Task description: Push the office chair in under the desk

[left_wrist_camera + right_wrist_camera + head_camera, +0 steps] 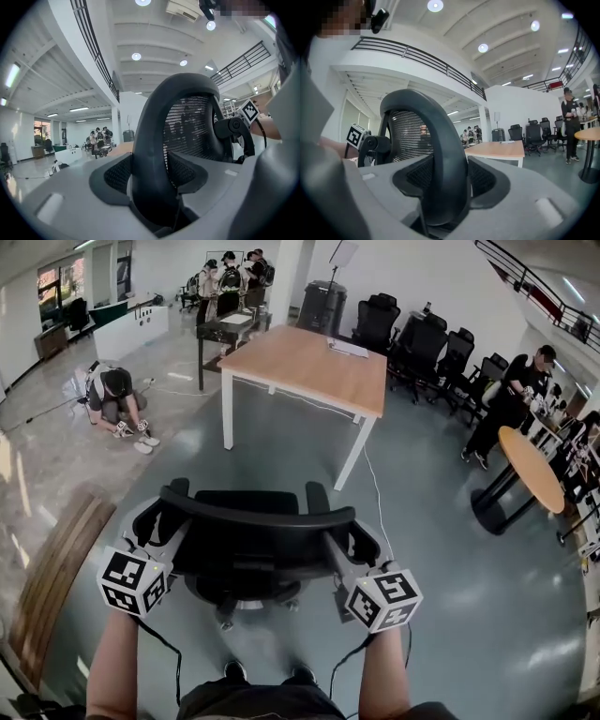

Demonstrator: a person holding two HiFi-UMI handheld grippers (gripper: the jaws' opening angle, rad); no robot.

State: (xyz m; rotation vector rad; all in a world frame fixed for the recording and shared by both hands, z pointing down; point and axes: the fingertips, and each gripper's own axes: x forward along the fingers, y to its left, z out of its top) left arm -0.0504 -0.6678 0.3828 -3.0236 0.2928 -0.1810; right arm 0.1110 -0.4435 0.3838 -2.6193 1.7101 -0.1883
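The black mesh office chair (246, 540) stands right in front of me, its back toward me and some way short of the wooden desk (309, 367) with white legs. My left gripper (171, 526) is shut on the left side of the backrest's black frame (152, 136). On the frame's right side (447, 140) my right gripper (339, 542) is shut in the same way. Both gripper views show the textured pads (117, 174) (485, 178) pressed against the frame. The desk (499, 150) shows beyond the chair in the right gripper view.
A person (117, 395) crouches on the floor left of the desk. A round wooden table (530, 470) stands at the right, with a standing person (511, 399) and several black chairs (422, 343) behind it. A cable (375, 493) runs across the floor from the desk.
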